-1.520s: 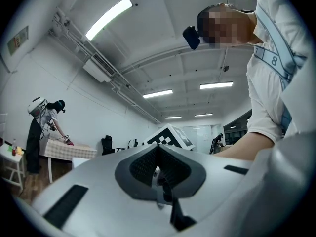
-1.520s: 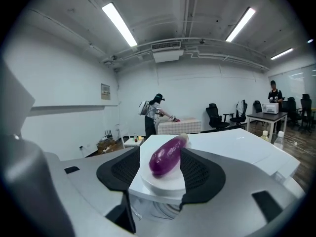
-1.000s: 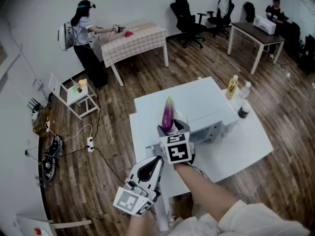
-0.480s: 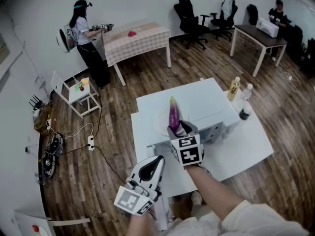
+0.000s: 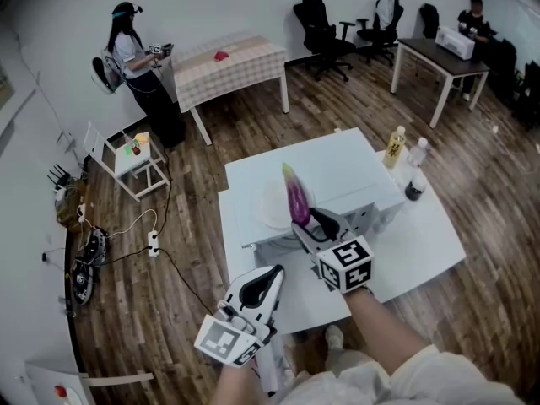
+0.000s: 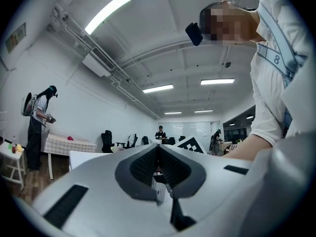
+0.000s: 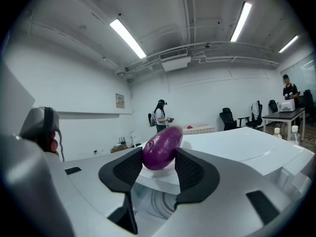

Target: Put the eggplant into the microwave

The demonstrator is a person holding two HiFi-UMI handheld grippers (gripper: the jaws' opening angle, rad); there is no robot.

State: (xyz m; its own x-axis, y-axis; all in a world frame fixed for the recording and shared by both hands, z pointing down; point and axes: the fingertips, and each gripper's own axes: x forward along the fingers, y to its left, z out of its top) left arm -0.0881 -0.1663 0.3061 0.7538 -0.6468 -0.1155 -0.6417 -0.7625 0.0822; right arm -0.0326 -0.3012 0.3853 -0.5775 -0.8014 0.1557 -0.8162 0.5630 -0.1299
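A purple eggplant (image 5: 295,197) lies tilted over a white plate (image 5: 268,211) on top of the white microwave (image 5: 363,184). My right gripper (image 5: 309,223) reaches it from the near right. Its jaws have just been closing with the eggplant (image 7: 162,147) between them, and both dark pads (image 7: 129,168) now touch its sides. The left gripper (image 5: 272,275) hangs low at the table's near edge, away from the eggplant. In the left gripper view its pads (image 6: 146,165) meet with nothing between them. The microwave's door cannot be made out.
Three bottles (image 5: 395,148) stand at the far right of the white table (image 5: 422,243). A person (image 5: 135,66) with grippers stands by a checked table (image 5: 232,67) at the back. A small side table (image 5: 135,160) and floor cables (image 5: 152,243) are at left, with office chairs (image 5: 325,32) behind.
The right gripper has swung to the right and nearer, turning so it points up-left at the eggplant, and its jaws have narrowed onto it. The left gripper has stayed put.
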